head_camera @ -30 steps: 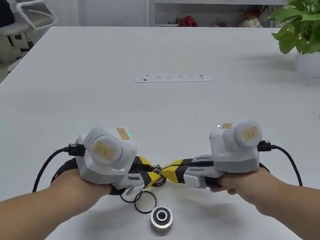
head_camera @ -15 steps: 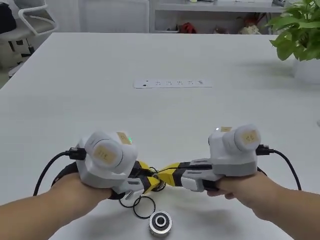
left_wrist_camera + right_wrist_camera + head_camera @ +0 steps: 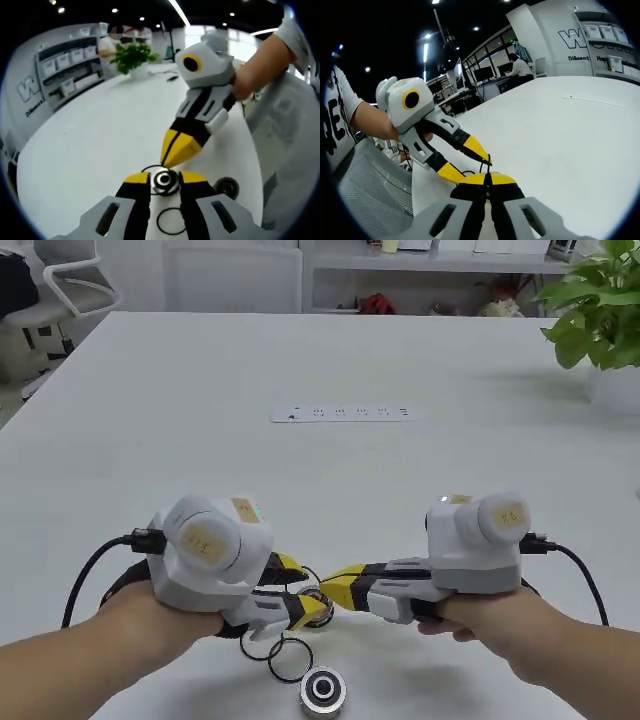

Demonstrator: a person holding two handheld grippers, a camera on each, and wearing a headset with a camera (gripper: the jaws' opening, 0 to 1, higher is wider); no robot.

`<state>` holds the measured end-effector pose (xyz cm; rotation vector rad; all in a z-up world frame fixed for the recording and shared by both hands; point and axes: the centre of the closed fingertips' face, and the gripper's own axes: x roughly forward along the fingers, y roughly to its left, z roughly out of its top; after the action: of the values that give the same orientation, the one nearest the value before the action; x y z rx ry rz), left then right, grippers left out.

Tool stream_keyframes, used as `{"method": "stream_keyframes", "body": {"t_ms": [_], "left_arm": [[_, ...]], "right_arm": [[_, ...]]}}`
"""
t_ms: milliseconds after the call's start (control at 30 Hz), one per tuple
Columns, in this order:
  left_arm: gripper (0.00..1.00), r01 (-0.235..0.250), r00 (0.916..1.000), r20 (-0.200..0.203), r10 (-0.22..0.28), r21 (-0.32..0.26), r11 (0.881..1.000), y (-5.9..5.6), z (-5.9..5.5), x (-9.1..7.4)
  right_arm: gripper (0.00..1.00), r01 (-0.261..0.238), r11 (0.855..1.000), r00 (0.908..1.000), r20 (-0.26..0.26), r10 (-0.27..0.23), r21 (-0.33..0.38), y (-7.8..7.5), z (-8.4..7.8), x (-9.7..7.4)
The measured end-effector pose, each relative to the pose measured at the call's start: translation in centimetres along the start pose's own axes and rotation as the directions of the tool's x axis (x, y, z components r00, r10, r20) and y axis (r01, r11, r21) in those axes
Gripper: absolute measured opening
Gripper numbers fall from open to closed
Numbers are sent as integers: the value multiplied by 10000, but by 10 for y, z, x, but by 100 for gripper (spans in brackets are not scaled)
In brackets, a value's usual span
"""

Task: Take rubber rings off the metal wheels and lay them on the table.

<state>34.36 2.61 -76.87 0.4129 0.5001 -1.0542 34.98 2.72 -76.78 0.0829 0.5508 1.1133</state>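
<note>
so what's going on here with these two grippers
A person works at a white table with a gripper in each hand. The left gripper clamps a small round metal wheel between its jaws, and the right gripper, jaws shut, pinches the thin black rubber ring around that wheel. Two more black rubber rings lie on the table nearby, beside a second, bare-looking metal wheel.

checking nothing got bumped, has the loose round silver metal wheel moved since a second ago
No. The loose silver metal wheel keeps its spot beside the loose black rubber ring; the camera shifted.
</note>
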Motion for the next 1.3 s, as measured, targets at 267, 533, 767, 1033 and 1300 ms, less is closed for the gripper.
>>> {"method": "stream_keyframes", "body": {"t_ms": [267,533,767,1033,1300], "left_arm": [[29,-170,9983,559,184,-255,9995,3,8,-23],[35,-442,9950,874,483,-478,9979,8,9,-45],[41,-651,9923,1014,717,-670,9956,13,7,-62],[46,-862,9900,1042,952,-877,9924,17,0,-79],[51,-1078,9880,990,1186,-1084,9882,17,-11,-92]], "right_arm": [[0,-46,10000,9997,250,45,26,4,8,-3],[0,-254,9997,9987,443,254,4,14,17,-2],[0,-529,9986,9976,442,531,-69,24,19,0],[0,-771,9970,9963,371,772,-40,32,17,3],[0,-1011,9949,9947,171,1011,-24,41,12,8]]}}
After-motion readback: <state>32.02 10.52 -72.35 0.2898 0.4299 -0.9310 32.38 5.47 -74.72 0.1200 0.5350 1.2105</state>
